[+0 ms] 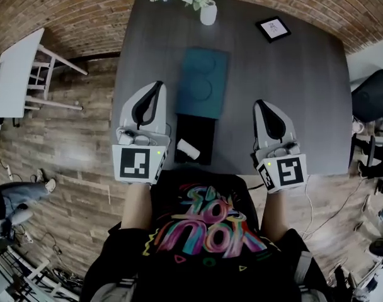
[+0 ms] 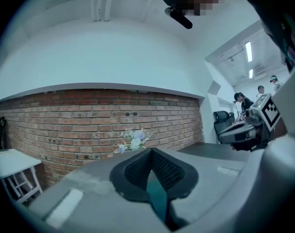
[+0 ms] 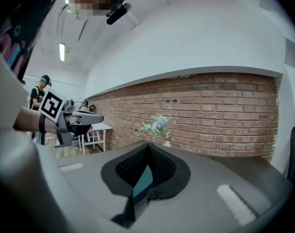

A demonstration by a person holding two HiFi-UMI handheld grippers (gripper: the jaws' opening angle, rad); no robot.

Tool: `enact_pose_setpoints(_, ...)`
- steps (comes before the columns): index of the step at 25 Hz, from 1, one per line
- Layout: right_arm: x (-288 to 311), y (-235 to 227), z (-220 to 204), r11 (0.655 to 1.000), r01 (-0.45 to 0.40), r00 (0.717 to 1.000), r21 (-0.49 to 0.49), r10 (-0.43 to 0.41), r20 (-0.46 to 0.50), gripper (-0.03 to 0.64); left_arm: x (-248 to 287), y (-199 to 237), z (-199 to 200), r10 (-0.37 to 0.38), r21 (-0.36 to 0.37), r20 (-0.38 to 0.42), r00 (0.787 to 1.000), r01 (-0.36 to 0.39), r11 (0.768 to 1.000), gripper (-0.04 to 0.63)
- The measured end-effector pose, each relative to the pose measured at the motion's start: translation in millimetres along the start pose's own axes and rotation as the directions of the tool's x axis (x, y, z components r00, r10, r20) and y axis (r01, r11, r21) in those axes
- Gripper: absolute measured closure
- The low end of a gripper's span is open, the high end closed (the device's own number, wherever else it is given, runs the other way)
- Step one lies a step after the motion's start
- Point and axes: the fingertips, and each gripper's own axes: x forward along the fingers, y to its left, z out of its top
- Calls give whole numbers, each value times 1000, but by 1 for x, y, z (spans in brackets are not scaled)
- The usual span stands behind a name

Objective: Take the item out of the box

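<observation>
A black open box (image 1: 196, 131) lies at the near edge of the dark table (image 1: 292, 87), with a small white item (image 1: 188, 148) in its near end. A teal lid-like piece (image 1: 203, 74) lies just beyond it. My left gripper (image 1: 157, 84) hovers left of the box and my right gripper (image 1: 259, 103) right of it. Both point toward the far wall with their jaws shut and nothing between them. In the left gripper view the left gripper (image 2: 151, 152) shows teal through the slit below its tips. The right gripper (image 3: 147, 146) shows the same in its own view.
A white vase of flowers (image 1: 207, 10) and a small framed picture (image 1: 273, 28) stand at the table's far side. A white side table (image 1: 15, 74) stands to the left and a black chair (image 1: 373, 96) to the right. A brick wall (image 2: 89, 115) lies behind, and people (image 2: 242, 103) stand farther off.
</observation>
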Motion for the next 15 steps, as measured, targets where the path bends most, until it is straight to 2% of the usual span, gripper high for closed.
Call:
enact_pose_setpoints(8, 14, 15, 2, 996, -89, 996, 4, 89, 12, 615, -18, 10, 0, 61, 12, -14, 998, -60, 998, 597)
enact_pose_setpoints(15, 24, 31, 5, 995, -100, 995, -14, 100, 10, 615, -25, 21, -3, 62, 1, -7, 998, -62, 998, 596)
